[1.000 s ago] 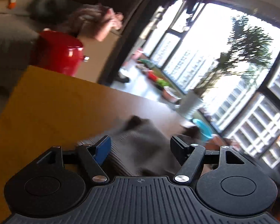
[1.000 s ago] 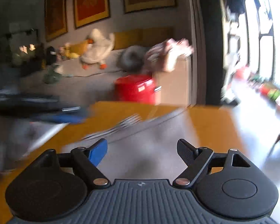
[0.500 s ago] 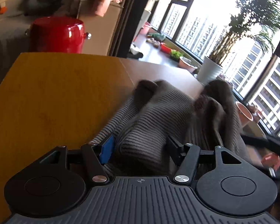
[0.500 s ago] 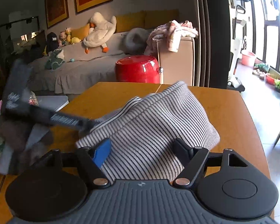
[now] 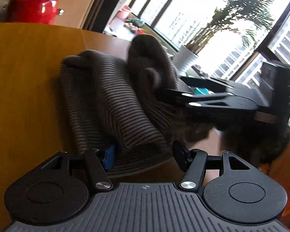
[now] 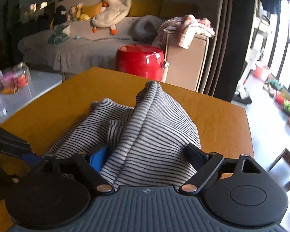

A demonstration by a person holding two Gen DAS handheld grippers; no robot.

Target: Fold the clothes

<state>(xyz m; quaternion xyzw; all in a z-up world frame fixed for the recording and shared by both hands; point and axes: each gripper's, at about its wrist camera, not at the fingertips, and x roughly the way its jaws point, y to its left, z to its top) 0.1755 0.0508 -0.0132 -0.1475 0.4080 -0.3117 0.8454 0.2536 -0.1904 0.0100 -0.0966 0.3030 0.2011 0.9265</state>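
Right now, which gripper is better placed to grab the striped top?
Right gripper: the striped top fills the gap between its open fingers. The left gripper is open at the top's edge, cloth mostly by one finger.

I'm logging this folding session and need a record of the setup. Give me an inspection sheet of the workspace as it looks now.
Surface: wooden table, bare around the cloth.
Job's things: one striped garment, bunched and heaped, not yet flat or folded.
Clutter: nothing seen on the table besides the garment.
Grippers: left gripper open, cloth lying between its fingers; right gripper open, cloth bunched between its fingers.
Cables: nothing seen.
Surroundings: red pot-shaped stool past the table's far edge, sofa with a plush goose, clothes draped over a beige cabinet, large windows with a potted plant.
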